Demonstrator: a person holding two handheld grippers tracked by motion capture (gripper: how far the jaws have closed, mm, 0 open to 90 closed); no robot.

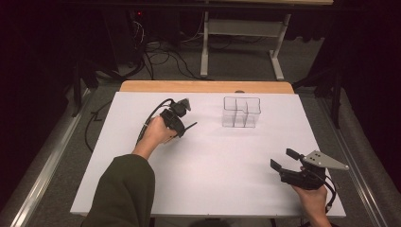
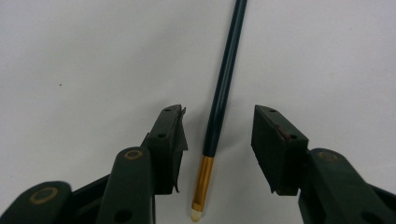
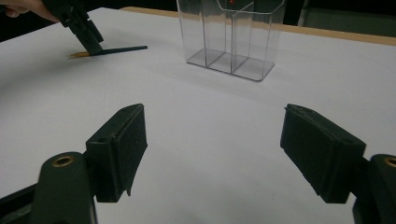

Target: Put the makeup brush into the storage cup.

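Two black grippers over a white table (image 1: 213, 156), left gripper (image 2: 217, 140) jaws apart astride a slim dark-handled, gold-ferruled brush (image 2: 223, 88), not touching, right gripper (image 3: 212, 154) wide apart, empty, near right, clear plastic divided holder (image 1: 241, 112) far centre.

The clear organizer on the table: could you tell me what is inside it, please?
The clear organizer looks empty: through its walls, the dividers and bare floor show in each compartment. The brush still lies on the table, between the left gripper's jaws.

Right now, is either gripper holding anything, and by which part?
Nothing is held. The left gripper straddles the brush near its gold ferrule, pads not touching; the right gripper is open over the table.
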